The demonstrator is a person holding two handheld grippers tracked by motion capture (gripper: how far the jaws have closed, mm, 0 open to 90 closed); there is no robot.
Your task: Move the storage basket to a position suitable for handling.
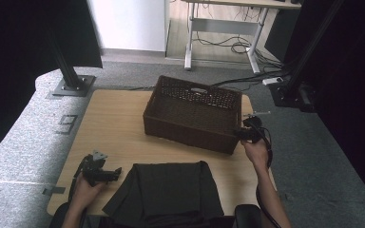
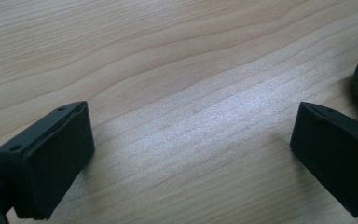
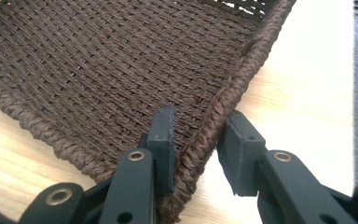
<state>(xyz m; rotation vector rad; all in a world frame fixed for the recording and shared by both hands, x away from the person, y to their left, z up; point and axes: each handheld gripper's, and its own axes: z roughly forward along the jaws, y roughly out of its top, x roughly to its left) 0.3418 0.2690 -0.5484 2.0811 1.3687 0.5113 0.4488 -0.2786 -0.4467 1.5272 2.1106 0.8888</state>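
A dark brown woven basket (image 1: 186,127) stands at the back middle of the wooden table (image 1: 109,128). My right gripper (image 1: 245,131) sits at its right end wall. In the right gripper view the jaws straddle the braided rim (image 3: 223,102), one pad inside the basket (image 3: 98,60) and one outside, and my right gripper (image 3: 196,135) is shut on the rim. A folded black cloth (image 1: 166,190) lies at the table's front edge. My left gripper (image 1: 117,172) rests low on the table just left of the cloth. In its own view my left gripper (image 2: 191,154) is open over bare wood.
The table's right edge runs close beside the basket and my right hand (image 1: 256,152). Black frame posts on base plates (image 1: 71,85) stand at the back left and back right. Grey carpet (image 1: 313,156) surrounds the table. A desk with cables (image 1: 228,42) stands behind.
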